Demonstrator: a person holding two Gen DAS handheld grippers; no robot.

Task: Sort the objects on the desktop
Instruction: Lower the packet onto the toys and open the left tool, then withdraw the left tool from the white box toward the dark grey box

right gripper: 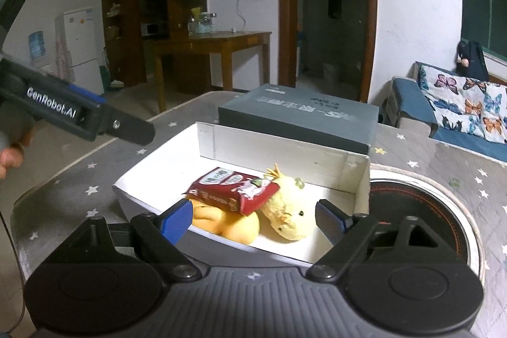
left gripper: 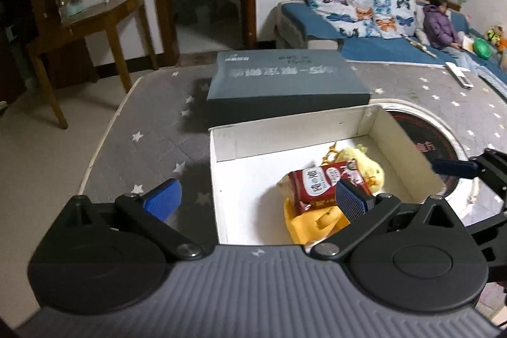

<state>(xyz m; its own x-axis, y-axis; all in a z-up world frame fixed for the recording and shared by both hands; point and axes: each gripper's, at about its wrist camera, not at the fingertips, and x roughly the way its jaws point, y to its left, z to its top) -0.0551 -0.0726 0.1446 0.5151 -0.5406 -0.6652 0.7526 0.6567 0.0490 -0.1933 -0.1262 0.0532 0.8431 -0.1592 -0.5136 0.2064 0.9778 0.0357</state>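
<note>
A white open box [left gripper: 285,135] [right gripper: 269,144] sits on the star-patterned tabletop. Inside it a red snack packet [left gripper: 323,182] [right gripper: 228,186] lies on top of an orange soft toy [left gripper: 310,224] [right gripper: 234,224] and beside a pale yellow plush duck [left gripper: 367,163] [right gripper: 288,211]. My left gripper [left gripper: 256,198] hovers over the box's near left corner, open wide and holding nothing. My right gripper [right gripper: 253,220] stands open at the box's near edge, the toys beyond its blue pads [right gripper: 329,220], which touch nothing. Each gripper shows in the other's view: right finger [left gripper: 456,168], left body [right gripper: 95,116].
A flat grey-blue box [left gripper: 285,78] [right gripper: 301,113] lies just behind the white one. A round black cooker plate [left gripper: 427,132] [right gripper: 412,211] is set in the table to the right. A remote [left gripper: 459,75] lies far right. A person [left gripper: 440,24] sits on the sofa.
</note>
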